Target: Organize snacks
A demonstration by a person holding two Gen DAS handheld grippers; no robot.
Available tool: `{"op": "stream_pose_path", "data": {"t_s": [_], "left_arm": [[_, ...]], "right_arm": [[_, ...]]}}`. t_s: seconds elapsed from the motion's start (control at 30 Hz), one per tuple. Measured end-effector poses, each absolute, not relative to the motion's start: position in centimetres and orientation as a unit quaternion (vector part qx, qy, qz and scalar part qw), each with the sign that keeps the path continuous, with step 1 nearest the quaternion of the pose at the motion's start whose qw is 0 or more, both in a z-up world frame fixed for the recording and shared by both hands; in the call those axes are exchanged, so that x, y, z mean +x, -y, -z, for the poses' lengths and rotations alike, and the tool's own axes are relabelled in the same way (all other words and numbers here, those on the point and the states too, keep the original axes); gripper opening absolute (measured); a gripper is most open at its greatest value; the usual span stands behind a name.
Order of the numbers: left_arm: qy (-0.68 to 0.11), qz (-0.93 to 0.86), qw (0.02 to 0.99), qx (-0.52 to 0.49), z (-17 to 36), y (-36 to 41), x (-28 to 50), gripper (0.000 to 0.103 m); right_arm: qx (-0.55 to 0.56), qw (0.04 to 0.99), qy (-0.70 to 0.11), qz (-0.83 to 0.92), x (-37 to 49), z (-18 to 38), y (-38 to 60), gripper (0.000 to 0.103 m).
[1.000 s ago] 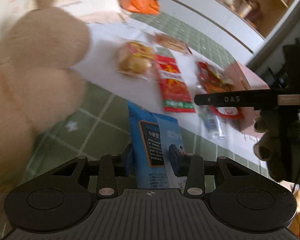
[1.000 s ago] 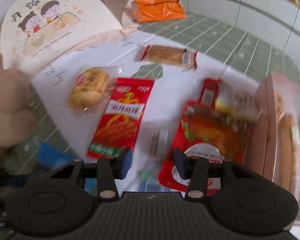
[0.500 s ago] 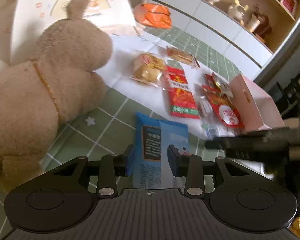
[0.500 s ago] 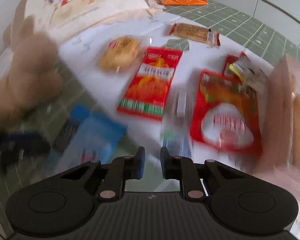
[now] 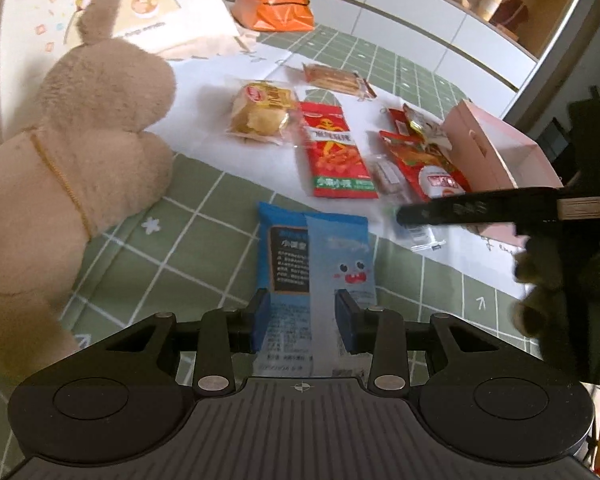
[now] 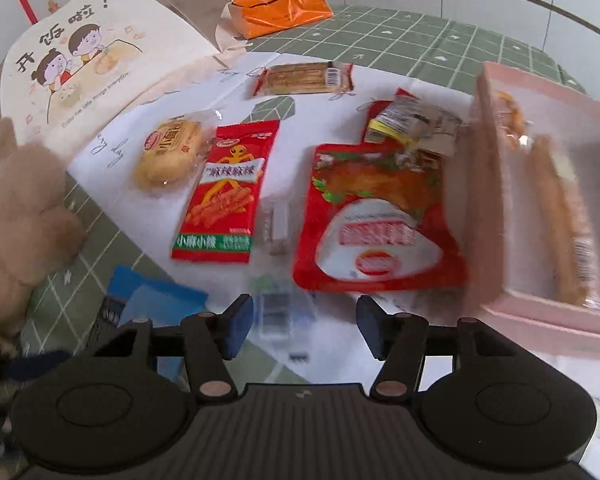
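Gripping the blue snack packet (image 5: 320, 264) across its lower half, the left hand-held gripper (image 5: 303, 314) has both pads pressed on the wrapper, which stands up off the green checked bench (image 5: 204, 232). The right hand-held gripper (image 6: 303, 326) is opening, nothing between its pads, over a small clear sachet (image 6: 275, 308) on the white paper (image 6: 292, 168). Beside it lie the red strip-snack bag (image 6: 224, 192) and the red pouch (image 6: 376, 224), the pouch just next to the pink box (image 6: 496, 216), which already holds wrapped snacks. These packets look light, soft and crinkly; the film is probably slippery, so a pinch on a flat sealed edge or across the narrow width should hold best. The bun pack (image 6: 172, 152) would likely squash under a hard squeeze.
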State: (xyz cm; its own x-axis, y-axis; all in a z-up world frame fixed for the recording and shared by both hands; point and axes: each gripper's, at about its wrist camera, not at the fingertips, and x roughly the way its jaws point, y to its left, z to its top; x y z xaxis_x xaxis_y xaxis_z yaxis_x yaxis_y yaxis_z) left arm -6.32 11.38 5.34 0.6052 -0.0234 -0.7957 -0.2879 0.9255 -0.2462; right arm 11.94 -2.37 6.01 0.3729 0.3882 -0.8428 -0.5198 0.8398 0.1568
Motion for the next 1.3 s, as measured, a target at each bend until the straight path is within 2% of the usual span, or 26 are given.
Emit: {"op": "stream_pose_path", "data": {"t_s": [0.07, 0.13, 0.17, 0.4, 0.67, 0.7, 0.83, 0.97, 1.03, 1.13, 1.3], "left_arm": [[-0.439, -0.086, 0.877, -0.174, -5.6, -11.7, -6.6, 0.039], [-0.439, -0.097, 0.877, -0.171, -5.7, -12.0, -6.6, 0.039], [-0.438, -0.101, 0.877, -0.171, -5.6, -12.2, -6.6, 0.039], [-0.442, -0.102, 0.873, -0.181, -4.3, -11.9, -4.7, 0.039], [-0.455, -0.001, 0.879, -0.143, -3.8, -6.7, -2.8, 0.040], [-0.453, 0.003, 0.882, -0.131, -4.1, -6.2, -2.8, 0.040], [-0.430, 0.002, 0.900, -0.072, -6.3, -4.1, -3.2, 0.040], [-0.444, 0.034, 0.894, -0.043, -6.7, -2.6, -2.7, 0.040], [-0.461, 0.029, 0.887, -0.005, -5.9, -1.3, -2.3, 0.040], [-0.481, 0.029, 0.876, 0.014, -4.7, -0.2, -1.9, 0.040], [-0.493, 0.039, 0.869, 0.002, -4.2, 0.3, -1.1, 0.057]], "right_arm": [[-0.101, 0.837, -0.463, -0.275, 11.7, -5.8, 1.0, 0.057], [-0.160, 0.850, -0.421, -0.273, 10.6, -5.4, -0.5, 0.042], [-0.174, 0.850, -0.411, -0.279, 10.1, -5.5, -0.8, 0.038], [-0.133, 0.823, -0.467, -0.295, 6.7, -6.6, 4.4, 0.037], [-0.106, 0.830, -0.507, -0.208, 3.6, -6.7, 12.9, 0.039], [-0.096, 0.832, -0.510, -0.197, 3.6, -6.7, 13.8, 0.042], [-0.067, 0.846, -0.504, -0.158, 3.0, -6.4, 16.1, 0.068], [-0.074, 0.863, -0.480, -0.138, 1.7, -5.4, 17.0, 0.076], [-0.080, 0.873, -0.463, -0.132, 1.1, -5.1, 17.1, 0.086], [-0.063, 0.879, -0.456, -0.127, 0.9, -4.7, 17.7, 0.092], [-0.057, 0.892, -0.431, -0.120, 0.3, -3.9, 18.5, 0.103]]}}
